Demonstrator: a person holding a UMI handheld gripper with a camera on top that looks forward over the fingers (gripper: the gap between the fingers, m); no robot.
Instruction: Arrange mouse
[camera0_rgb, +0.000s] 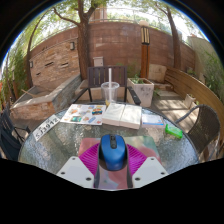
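A blue computer mouse (112, 152) with a dark scroll wheel lies between my fingers, its nose pointing away from me. My gripper (112, 166) is shut on it: the magenta pads (90, 157) press against both of its sides. The mouse sits at the near edge of a round glass table (60, 145). I cannot tell whether it rests on the glass or is held just above it.
Beyond the mouse lie an open book (123, 115), a colourful printed sheet (82, 113) and a clear cup with a straw (110, 92). A green object (175, 130) is at the right, a white patterned item (45, 127) at the left. Chairs and a brick wall stand behind.
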